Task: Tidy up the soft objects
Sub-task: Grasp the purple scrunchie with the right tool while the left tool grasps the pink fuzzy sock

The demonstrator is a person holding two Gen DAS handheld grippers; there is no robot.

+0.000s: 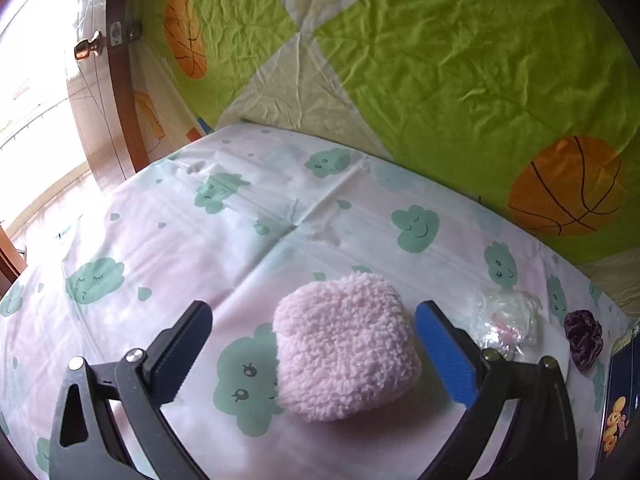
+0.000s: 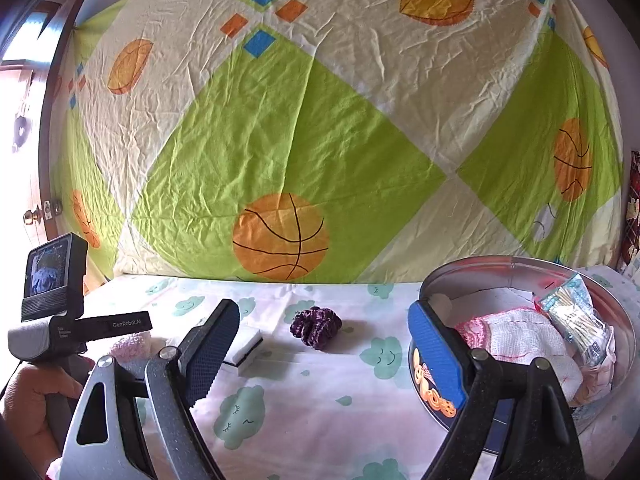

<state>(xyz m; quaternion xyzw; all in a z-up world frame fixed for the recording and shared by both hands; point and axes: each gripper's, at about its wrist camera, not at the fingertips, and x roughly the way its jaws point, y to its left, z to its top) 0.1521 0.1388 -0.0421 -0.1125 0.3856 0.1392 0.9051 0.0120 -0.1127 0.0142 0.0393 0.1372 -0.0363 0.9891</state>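
Note:
A fluffy pink pad (image 1: 346,346) lies on the cloud-print cloth, between the fingers of my open left gripper (image 1: 316,354), not touched by either. A clear plastic packet (image 1: 505,320) and a purple scrunchie (image 1: 583,338) lie to its right. In the right wrist view the scrunchie (image 2: 316,325) lies ahead of my open, empty right gripper (image 2: 328,348). A white sponge (image 2: 246,347) sits by its left finger. A round metal tin (image 2: 624,344) at right holds pink and white cloths (image 2: 516,334) and a packet (image 2: 576,320).
A green and cream basketball-print sheet (image 2: 304,128) hangs behind the table. A wooden door with a brass knob (image 1: 89,49) stands at left. The left gripper's body and the hand holding it (image 2: 48,340) show at the left of the right wrist view.

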